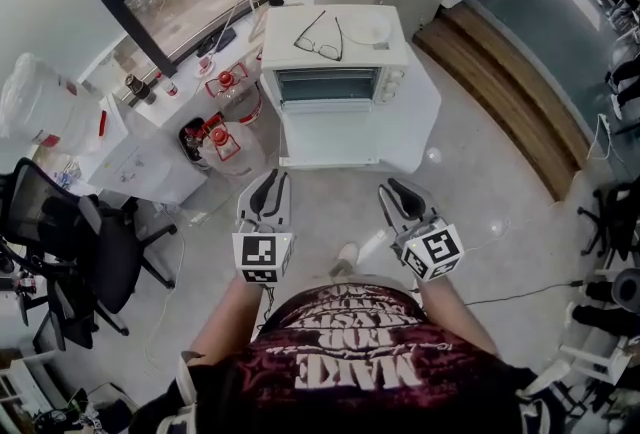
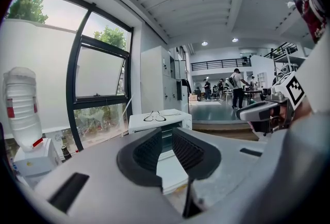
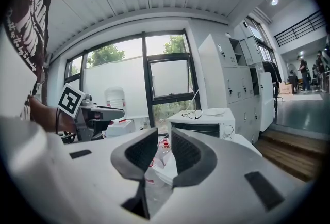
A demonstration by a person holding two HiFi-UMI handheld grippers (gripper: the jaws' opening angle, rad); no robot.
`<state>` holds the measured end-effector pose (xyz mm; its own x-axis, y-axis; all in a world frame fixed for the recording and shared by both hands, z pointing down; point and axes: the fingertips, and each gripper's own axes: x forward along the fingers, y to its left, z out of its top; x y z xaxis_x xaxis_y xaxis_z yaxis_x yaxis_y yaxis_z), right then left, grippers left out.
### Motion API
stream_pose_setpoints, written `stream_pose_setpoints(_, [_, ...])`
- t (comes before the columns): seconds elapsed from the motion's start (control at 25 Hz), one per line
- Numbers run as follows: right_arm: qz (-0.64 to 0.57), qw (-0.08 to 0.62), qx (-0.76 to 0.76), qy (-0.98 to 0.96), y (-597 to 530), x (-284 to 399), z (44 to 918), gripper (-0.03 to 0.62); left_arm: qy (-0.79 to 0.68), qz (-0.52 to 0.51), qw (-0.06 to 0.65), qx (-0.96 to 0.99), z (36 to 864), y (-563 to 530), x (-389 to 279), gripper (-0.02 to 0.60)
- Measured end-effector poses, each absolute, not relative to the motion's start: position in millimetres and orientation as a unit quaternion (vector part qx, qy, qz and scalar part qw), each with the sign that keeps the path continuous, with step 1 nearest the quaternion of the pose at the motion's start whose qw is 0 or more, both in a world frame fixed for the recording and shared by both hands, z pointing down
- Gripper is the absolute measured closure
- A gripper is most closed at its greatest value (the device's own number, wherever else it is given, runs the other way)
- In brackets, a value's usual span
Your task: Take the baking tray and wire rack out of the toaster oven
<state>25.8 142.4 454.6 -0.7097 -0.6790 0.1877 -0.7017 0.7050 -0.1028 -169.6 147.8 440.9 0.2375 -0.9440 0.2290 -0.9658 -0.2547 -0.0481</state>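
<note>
The toaster oven [image 1: 335, 72] stands on a white table [image 1: 422, 122] at 12 o'clock from the person, its door [image 1: 330, 137] dropped flat toward them, so the cavity is open to a straight reach. The left hand-held gripper [image 1: 268, 184] and the right hand-held gripper [image 1: 398, 190] are held side by side, well short of the door and aimed at it, likely so each can take one side of a shelf. In their own views both show the jaws a narrow slit apart with nothing between them, only the oven far beyond. A pair of glasses [image 1: 320, 37] and a plate [image 1: 368, 30] lie on the oven's roof, clear of the opening.

The baking tray and wire rack should be inside the cavity, but it reads as a dark, shaded slot from above and neither can be told apart there. The left gripper view blocks most of the oven mouth with its own jaws, and the right gripper view sees the oven's front only at an angle
</note>
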Motion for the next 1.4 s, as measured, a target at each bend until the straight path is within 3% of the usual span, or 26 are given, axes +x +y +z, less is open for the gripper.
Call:
stream_pose_setpoints(0.96, [0.101,0.042,0.344,-0.932,67,58,450,0.507,-0.639,0.109,0.028,0.761,416,82,-140,0.528])
stream_pose_setpoints(1.4, [0.126,0.043,0.345,-0.929,48,40,465,0.507,-0.64,0.125,0.045,0.757,429,66,-162,0.528])
